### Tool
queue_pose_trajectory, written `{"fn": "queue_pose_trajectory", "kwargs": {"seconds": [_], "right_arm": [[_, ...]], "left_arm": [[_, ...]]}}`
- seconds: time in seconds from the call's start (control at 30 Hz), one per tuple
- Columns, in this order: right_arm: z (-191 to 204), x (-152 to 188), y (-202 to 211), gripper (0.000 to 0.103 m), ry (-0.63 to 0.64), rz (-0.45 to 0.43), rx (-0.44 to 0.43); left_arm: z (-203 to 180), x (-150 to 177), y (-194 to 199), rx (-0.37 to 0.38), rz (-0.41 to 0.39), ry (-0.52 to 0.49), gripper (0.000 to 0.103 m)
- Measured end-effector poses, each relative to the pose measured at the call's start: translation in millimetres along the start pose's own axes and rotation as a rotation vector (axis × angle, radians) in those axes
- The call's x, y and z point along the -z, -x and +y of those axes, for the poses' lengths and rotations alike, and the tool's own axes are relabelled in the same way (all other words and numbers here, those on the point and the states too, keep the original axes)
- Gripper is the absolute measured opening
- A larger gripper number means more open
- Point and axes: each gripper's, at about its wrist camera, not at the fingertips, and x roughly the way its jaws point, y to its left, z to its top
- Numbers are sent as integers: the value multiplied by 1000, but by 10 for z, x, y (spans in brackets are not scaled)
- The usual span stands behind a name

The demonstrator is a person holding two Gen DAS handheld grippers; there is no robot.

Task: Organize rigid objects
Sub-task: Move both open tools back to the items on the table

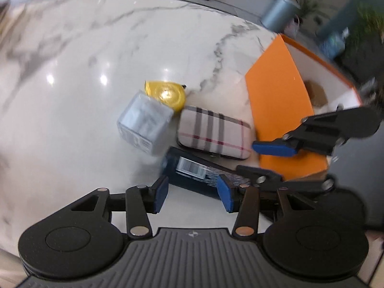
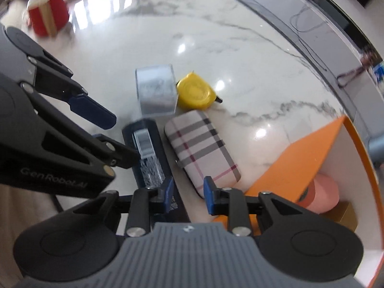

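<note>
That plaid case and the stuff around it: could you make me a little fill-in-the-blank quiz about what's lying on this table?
1. The plaid case lies on a ____-patterned table.
2. The round tape measure is coloured ____.
3. The open box beside the case is ____ outside.
4. Inside that box stands a ____ roll.

Missing words: marble; yellow; orange; pink

Orange box cut off by edge; pink roll partly hidden.
</note>
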Motion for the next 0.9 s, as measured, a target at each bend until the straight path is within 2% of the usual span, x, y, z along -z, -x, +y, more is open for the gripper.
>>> {"fn": "queue_pose_trajectory", "kwargs": {"seconds": [0.13, 0.23, 0.37, 0.5, 0.63, 0.8, 0.9], "right_arm": [[65, -5, -125, 26, 59, 35, 33], [83, 8, -183, 26, 72, 52, 48], [134, 24, -219, 26, 62, 66, 15], [220, 12, -233, 26, 50, 71, -26], [209, -1, -256, 26, -6, 84, -103], [204, 7, -256, 26, -14, 100, -131], [213, 14, -258, 25, -14, 111, -145]], "left_arm": [[72, 86, -95, 82, 3, 108, 55], [95, 131, -150, 90, 14, 127, 55], [134, 158, -224, 105, 25, 151, 55], [165, 158, -270, 87, 32, 166, 55], [184, 169, -263, 58, 30, 164, 55], [106, 180, -329, 11, 36, 124, 55], [11, 176, -349, -28, 23, 67, 55]]}}
